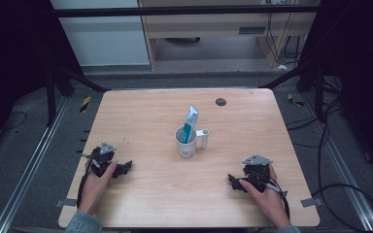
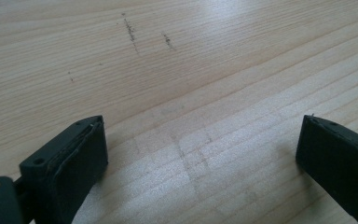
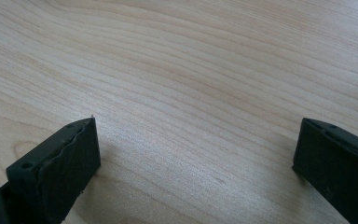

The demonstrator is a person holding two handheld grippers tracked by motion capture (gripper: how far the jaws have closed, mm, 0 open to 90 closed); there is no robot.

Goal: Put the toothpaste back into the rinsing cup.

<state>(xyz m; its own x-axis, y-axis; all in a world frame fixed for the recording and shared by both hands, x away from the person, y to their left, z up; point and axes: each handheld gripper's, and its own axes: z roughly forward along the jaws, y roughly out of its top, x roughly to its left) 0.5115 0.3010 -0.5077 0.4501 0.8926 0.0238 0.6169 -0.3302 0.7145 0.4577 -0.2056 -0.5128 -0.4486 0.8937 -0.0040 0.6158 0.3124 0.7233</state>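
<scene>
Bench [image 1: 141,111]: light wood, with your two hands at its near edge.

Your left hand-held gripper [image 1: 121,168]: resting low at the near left, jaws spread wide over bare wood, nothing between them.

Your right hand-held gripper [image 1: 234,181]: at the near right, jaws likewise wide, gripping nothing.

White mug [image 1: 186,142]: upright near the bench centre, well apart from both, handle to the right.

Tube [image 1: 190,124]: white and teal, possibly toothpaste, standing tilted inside the mug.

Small dark disc [image 1: 220,102]: near the far edge.

Pale wood-grain table [image 1: 145,121], faint sheen, dark scuffs. Matt black left gripper [image 2: 200,154] pads. White cup [image 1: 186,143], smooth. Glossy tube [image 1: 190,124].
</scene>
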